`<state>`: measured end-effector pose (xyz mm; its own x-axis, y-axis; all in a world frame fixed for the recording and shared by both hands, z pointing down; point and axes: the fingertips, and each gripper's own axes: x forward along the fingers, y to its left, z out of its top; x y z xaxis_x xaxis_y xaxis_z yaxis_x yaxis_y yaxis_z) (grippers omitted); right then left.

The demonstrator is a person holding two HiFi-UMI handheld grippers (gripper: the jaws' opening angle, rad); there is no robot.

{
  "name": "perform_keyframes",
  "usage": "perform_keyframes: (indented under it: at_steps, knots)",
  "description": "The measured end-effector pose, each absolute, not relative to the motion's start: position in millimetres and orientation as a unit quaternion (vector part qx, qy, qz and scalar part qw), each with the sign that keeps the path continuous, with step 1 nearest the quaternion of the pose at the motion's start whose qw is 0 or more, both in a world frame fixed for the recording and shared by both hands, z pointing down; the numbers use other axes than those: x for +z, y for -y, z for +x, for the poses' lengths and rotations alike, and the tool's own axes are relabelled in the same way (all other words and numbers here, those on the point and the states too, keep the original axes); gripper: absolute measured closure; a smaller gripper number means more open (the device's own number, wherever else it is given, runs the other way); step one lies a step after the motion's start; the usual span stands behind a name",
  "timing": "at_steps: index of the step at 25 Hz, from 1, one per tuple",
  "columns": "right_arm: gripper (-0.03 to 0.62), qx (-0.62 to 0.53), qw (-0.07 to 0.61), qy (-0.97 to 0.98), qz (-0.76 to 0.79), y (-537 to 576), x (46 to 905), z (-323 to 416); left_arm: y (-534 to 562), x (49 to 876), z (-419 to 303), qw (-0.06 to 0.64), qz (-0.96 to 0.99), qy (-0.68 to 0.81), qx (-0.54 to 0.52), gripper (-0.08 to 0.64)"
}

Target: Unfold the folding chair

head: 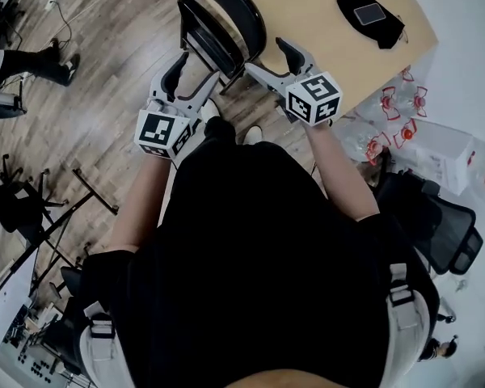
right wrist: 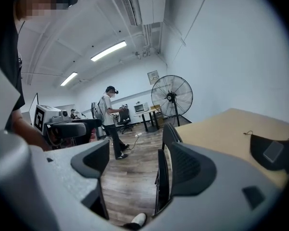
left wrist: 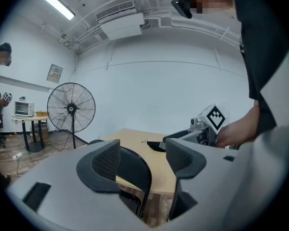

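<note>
The black folding chair (head: 220, 24) stands folded against the near edge of the wooden table (head: 307, 6). My left gripper (head: 196, 69) is just short of the chair's lower left side, open with nothing between its fingers. In the left gripper view the chair's rounded back (left wrist: 134, 170) shows beyond the open left gripper (left wrist: 142, 160). My right gripper (head: 268, 57) is near the chair's right edge, also open and empty. In the right gripper view the chair (right wrist: 164, 174) appears edge-on just past the open right gripper (right wrist: 137, 165).
A black pouch with a phone (head: 370, 13) lies on the table. A standing fan (left wrist: 71, 109) and a person (right wrist: 111, 121) are across the room. A black office chair (head: 444, 229) and plastic packs (head: 398, 120) sit at my right, stand legs (head: 61, 217) at my left.
</note>
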<state>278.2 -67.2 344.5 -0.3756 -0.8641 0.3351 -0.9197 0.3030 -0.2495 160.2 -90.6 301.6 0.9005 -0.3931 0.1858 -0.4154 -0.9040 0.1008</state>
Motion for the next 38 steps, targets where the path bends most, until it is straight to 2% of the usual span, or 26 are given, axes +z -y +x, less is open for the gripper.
perform_keyframes:
  at_steps: [9,24,30,38]
  knots:
    - [0.189,0.216,0.104,0.781,0.577,134,365,285,156,314,168,0.084,0.979,0.167,0.078,0.278]
    - [0.194,0.264,0.181,0.713,0.623,210,449,324,219,340,184,0.1,0.986,0.106,0.084,0.299]
    - [0.222,0.284,0.208,0.697,0.624,217,475,328,235,355,190,0.098,0.986,0.091,0.096,0.302]
    - [0.339,0.291,0.227,0.679,0.635,219,486,340,246,364,191,0.105,0.986,0.078,0.101,0.302]
